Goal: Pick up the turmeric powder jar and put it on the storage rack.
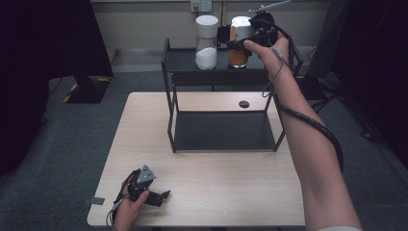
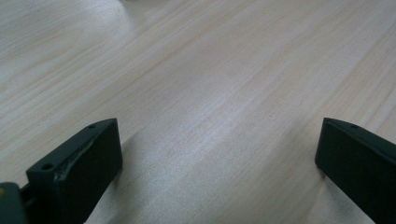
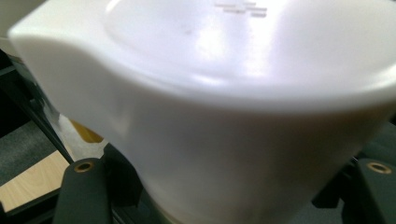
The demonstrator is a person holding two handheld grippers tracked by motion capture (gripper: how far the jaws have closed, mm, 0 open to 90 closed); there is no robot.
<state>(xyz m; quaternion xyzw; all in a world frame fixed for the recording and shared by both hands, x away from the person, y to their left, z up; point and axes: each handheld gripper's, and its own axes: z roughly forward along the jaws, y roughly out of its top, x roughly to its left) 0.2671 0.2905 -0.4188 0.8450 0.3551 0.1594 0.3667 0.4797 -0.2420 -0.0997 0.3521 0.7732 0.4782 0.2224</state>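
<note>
A glass jar of orange contents [image 1: 237, 57] with a white lid [image 1: 240, 23] stands on the top shelf of a black rack [image 1: 192, 72]. My right gripper [image 1: 232, 38] reaches it from the right and is shut on the jar at lid height. In the right gripper view the white lid [image 3: 224, 93] looms close, with the right gripper [image 3: 231, 167] holding one black jaw on each side of it. My left gripper [image 1: 161, 197] rests on the wooden table [image 1: 216, 192] at the front left. It is open, and the left gripper [image 2: 219, 140] has only bare wood between its jaws.
A second jar [image 1: 206, 45], white-lidded and part full of white powder, stands just left of the orange one on the same shelf. The rack's lower shelf [image 1: 223, 130] is bare. A small round hole [image 1: 244, 104] sits in the table behind the rack.
</note>
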